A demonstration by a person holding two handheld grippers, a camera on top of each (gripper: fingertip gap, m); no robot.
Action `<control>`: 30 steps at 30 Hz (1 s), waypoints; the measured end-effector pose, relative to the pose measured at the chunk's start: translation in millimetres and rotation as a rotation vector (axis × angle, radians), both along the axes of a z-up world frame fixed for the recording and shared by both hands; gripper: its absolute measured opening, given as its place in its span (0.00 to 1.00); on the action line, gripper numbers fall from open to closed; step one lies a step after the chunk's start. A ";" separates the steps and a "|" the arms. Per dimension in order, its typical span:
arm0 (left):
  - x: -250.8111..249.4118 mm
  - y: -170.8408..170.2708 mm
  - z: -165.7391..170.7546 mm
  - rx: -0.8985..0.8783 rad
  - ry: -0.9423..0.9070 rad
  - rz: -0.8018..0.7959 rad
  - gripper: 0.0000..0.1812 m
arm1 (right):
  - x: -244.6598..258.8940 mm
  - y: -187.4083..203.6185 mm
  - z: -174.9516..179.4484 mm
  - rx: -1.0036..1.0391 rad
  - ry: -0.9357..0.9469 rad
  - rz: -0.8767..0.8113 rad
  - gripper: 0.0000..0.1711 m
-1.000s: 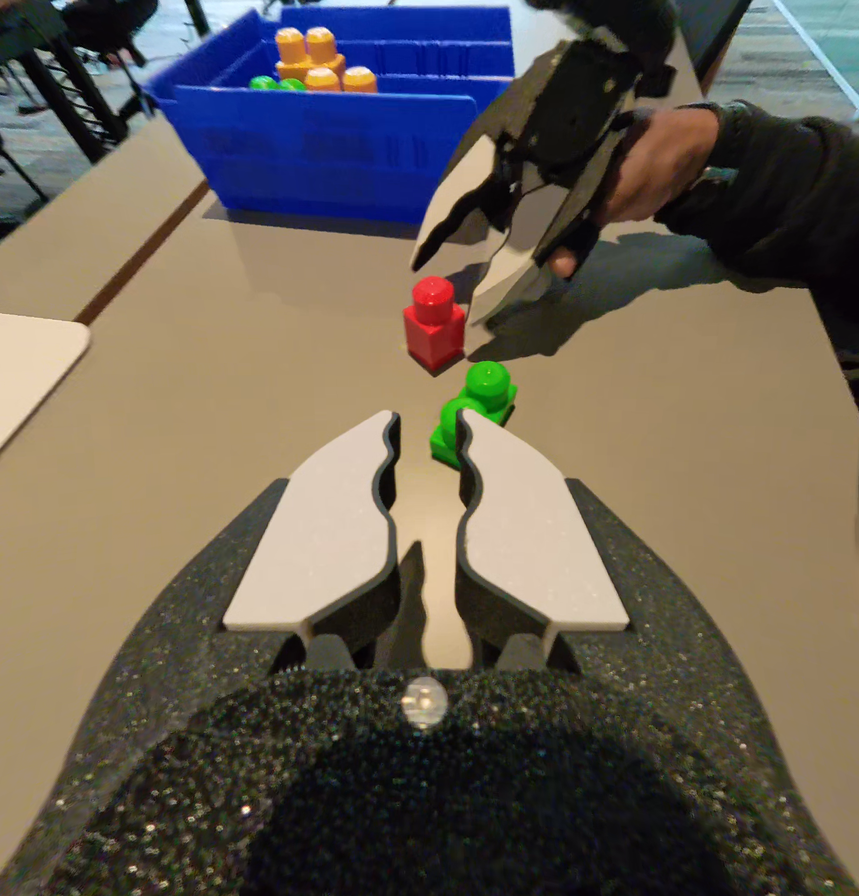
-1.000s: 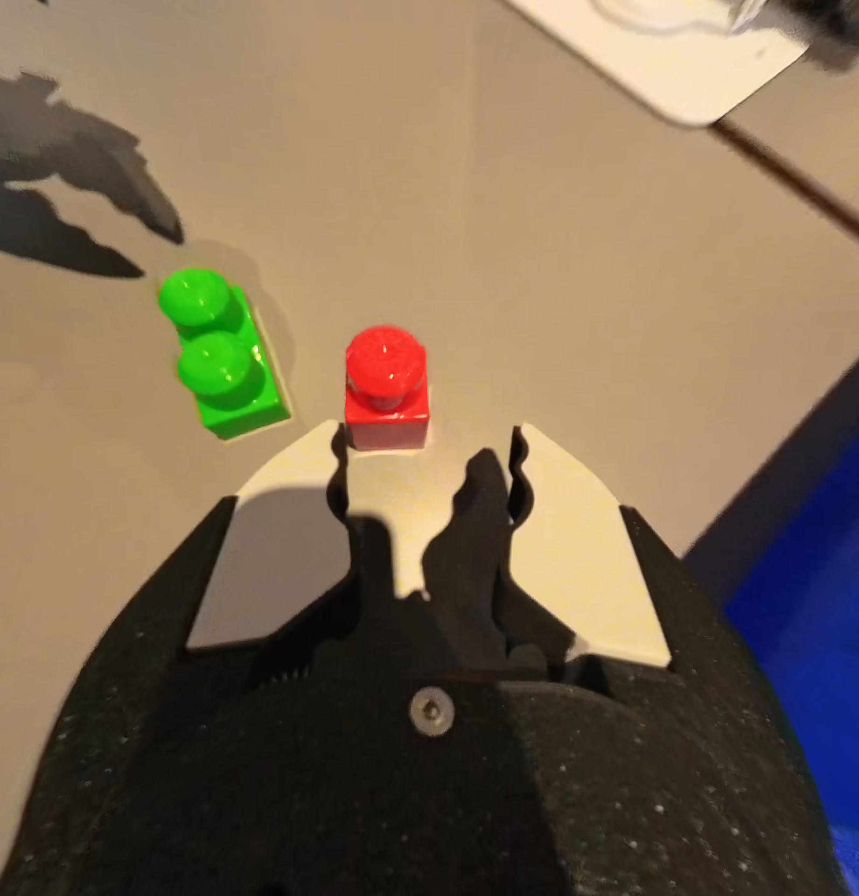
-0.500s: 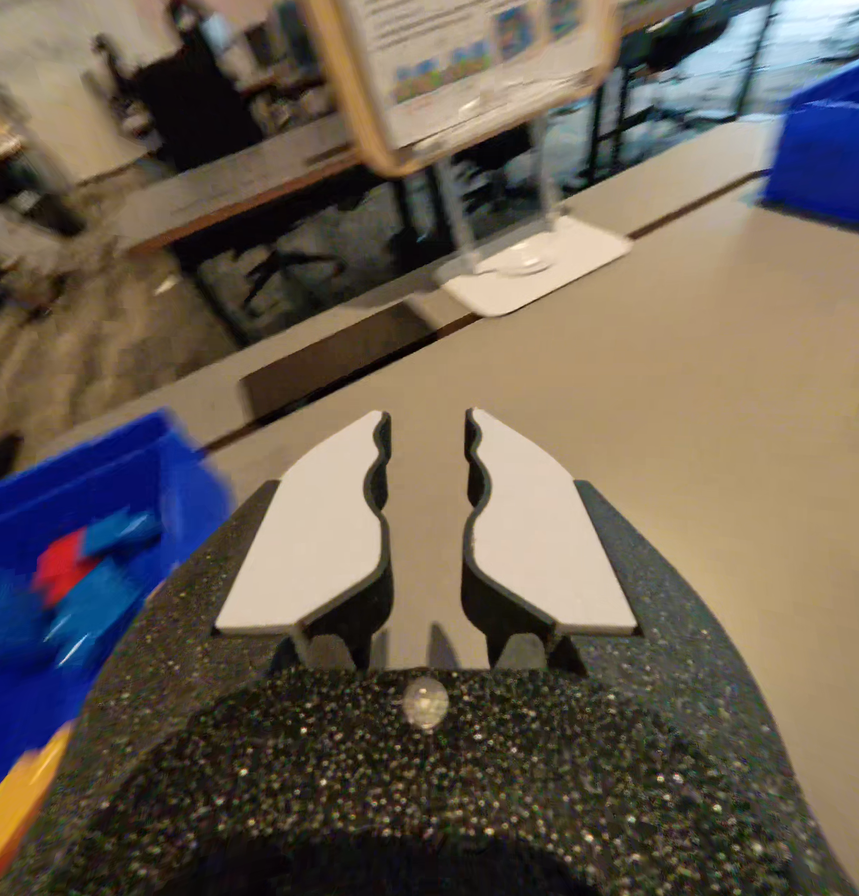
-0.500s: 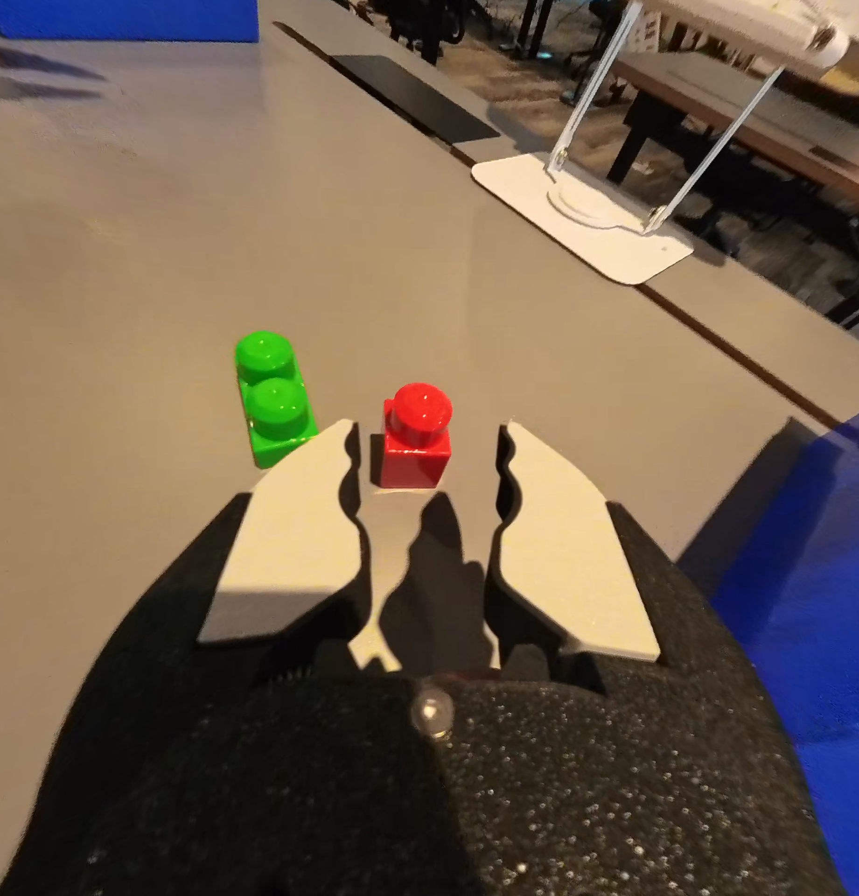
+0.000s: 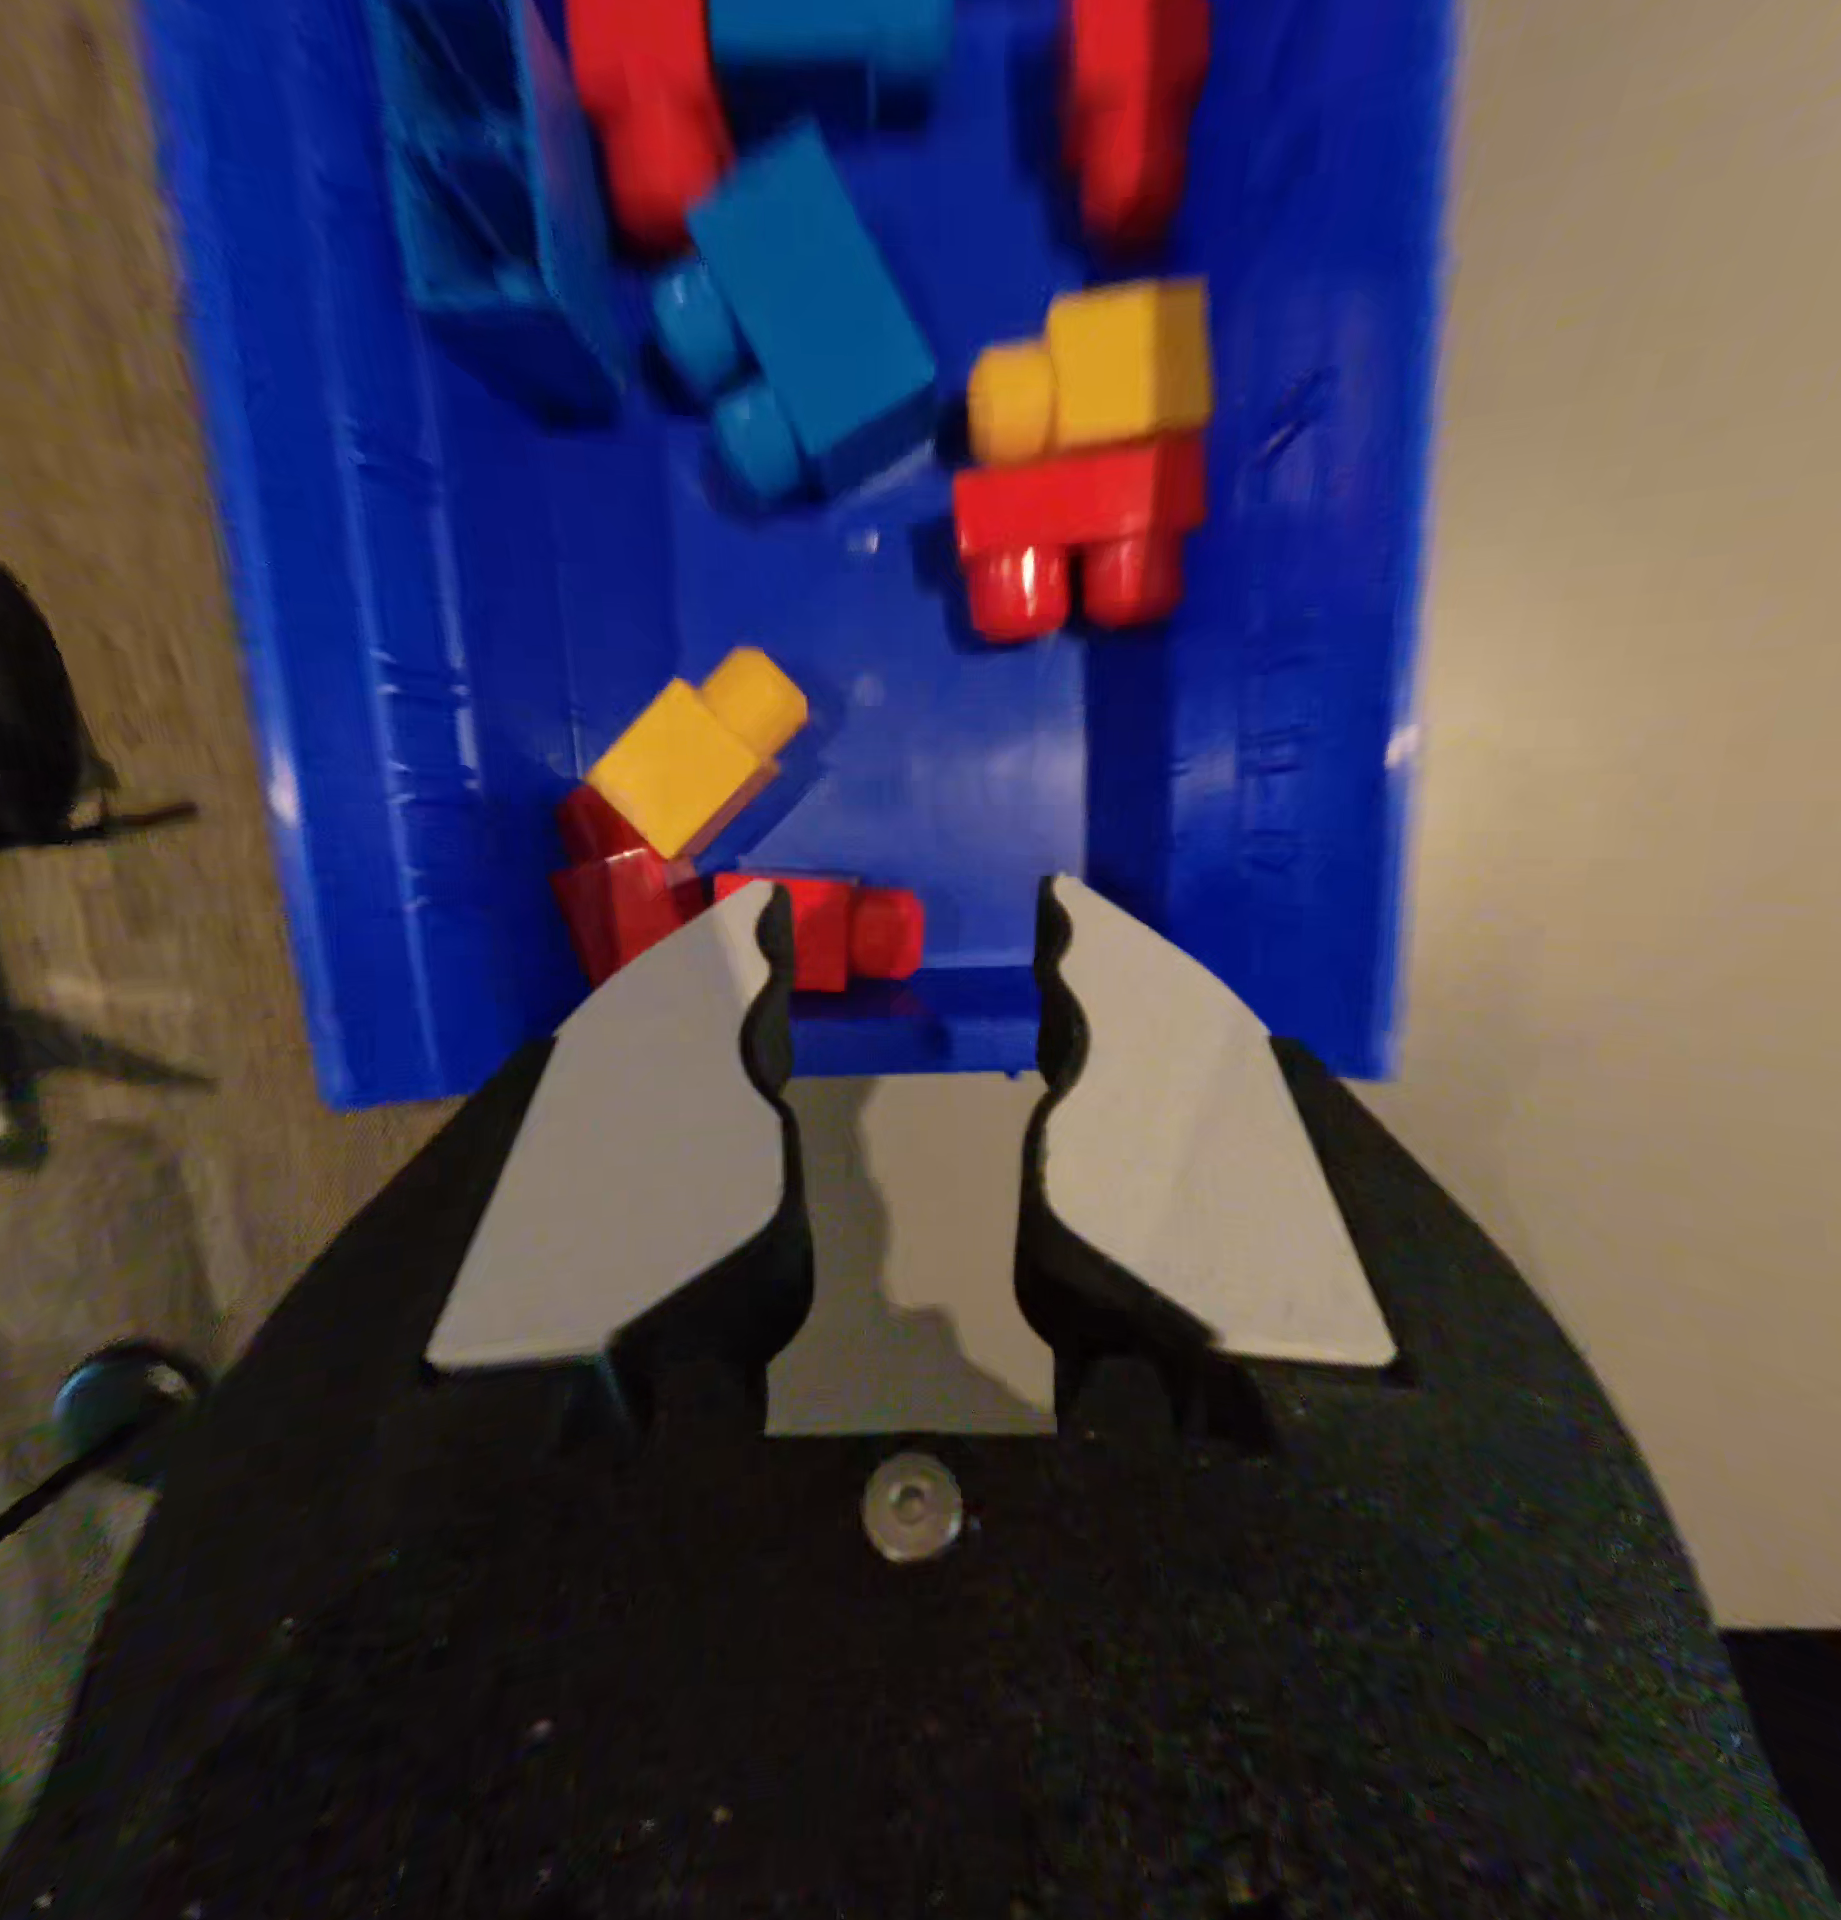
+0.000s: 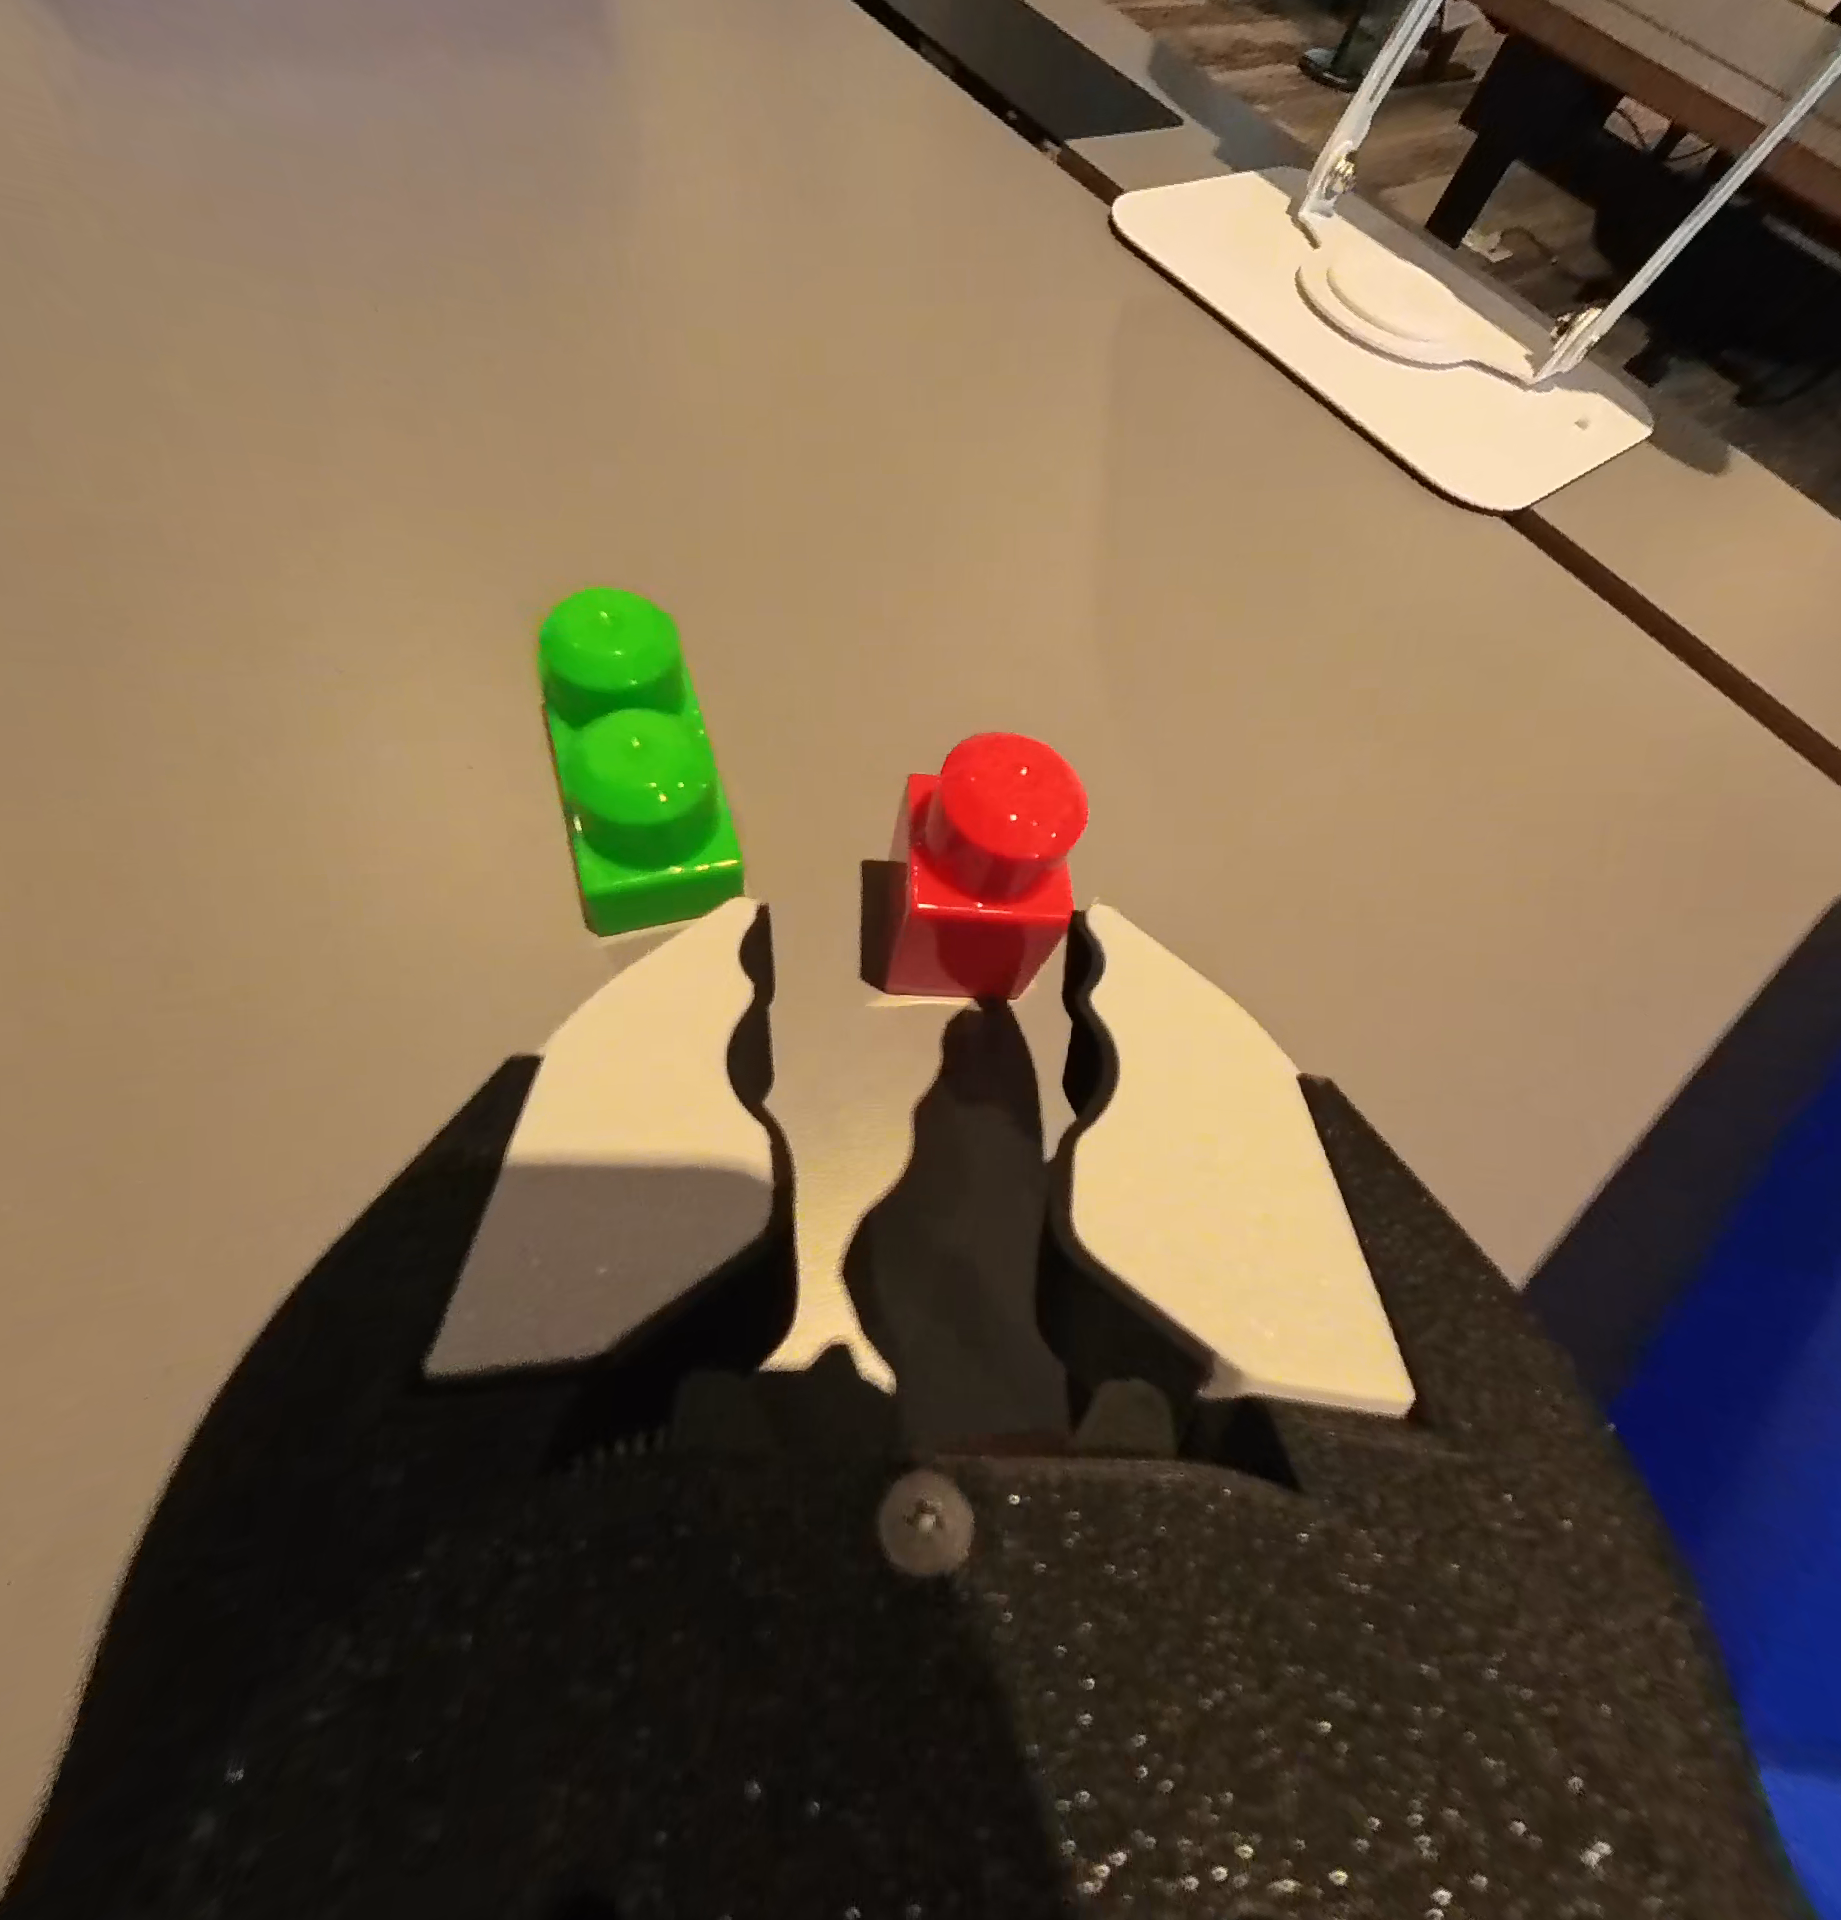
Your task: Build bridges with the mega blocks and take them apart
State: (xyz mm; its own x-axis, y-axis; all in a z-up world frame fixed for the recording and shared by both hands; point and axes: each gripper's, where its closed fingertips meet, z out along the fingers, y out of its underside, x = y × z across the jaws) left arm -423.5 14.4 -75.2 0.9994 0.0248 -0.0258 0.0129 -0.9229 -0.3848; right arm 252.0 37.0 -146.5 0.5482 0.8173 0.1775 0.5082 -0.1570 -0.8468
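In the left wrist view my left gripper (image 5: 908, 902) is open and empty, held above the near end of a blue bin (image 5: 303, 727). The bin holds several red, yellow and blue blocks; a small red block (image 5: 856, 930) lies just beyond the fingertips, and a yellow block (image 5: 692, 748) lies on another red one. In the right wrist view my right gripper (image 6: 918, 916) is open and empty above the table. A red one-stud block (image 6: 983, 883) stands upright just past its fingertips, close to the right finger. A green two-stud block (image 6: 635, 764) lies to the left of it.
A white stand base (image 6: 1383, 322) with a clear holder sits at the table's far right edge. Another blue bin (image 6: 1768, 1403) edges into the right wrist view at the right. The beige table (image 6: 376, 416) stretches to the left. Floor (image 5: 85, 935) lies left of the left bin. The tips of one gripper are about 70 cm away from the tips of the other.
My left gripper has swung away from the green and red blocks to over the blue bin of blocks, and its jaws have opened wider. My right gripper has shifted a little closer to the red block.
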 end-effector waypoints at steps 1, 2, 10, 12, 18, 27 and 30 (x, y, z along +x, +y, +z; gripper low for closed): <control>-4.1 1.6 -18.3 -0.073 0.008 -0.010 0.25 | -0.1 -0.5 -0.1 -0.002 0.000 0.003 0.32; -8.9 2.1 -34.1 -0.140 0.018 -0.010 0.27 | -0.2 -0.8 -0.3 -0.004 0.000 0.006 0.32; -16.7 65.5 -65.0 -0.051 0.050 -0.077 0.30 | -2.2 -2.9 -4.2 0.003 -0.036 0.023 0.31; -21.2 79.1 -62.9 -0.009 0.046 -0.043 0.30 | -2.4 -3.4 -4.0 0.005 -0.036 0.026 0.31; -32.6 87.3 -67.8 0.037 -0.050 0.066 0.32 | -1.9 -2.7 -3.7 -0.010 -0.024 0.027 0.31; -25.1 106.8 -64.0 0.154 -0.143 0.041 0.30 | -1.9 -2.0 -4.2 -0.019 -0.023 0.025 0.31; -15.4 129.3 -50.5 0.207 -0.129 -0.033 0.30 | -3.0 -3.6 -5.3 0.001 -0.045 0.033 0.31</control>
State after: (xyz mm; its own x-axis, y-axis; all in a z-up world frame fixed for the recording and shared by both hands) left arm -438.9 143.7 -125.7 0.9944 -0.0163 0.1044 0.0455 -0.8254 -0.5628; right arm 249.0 33.4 -151.8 0.5128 0.8343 0.2023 0.5502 -0.1385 -0.8234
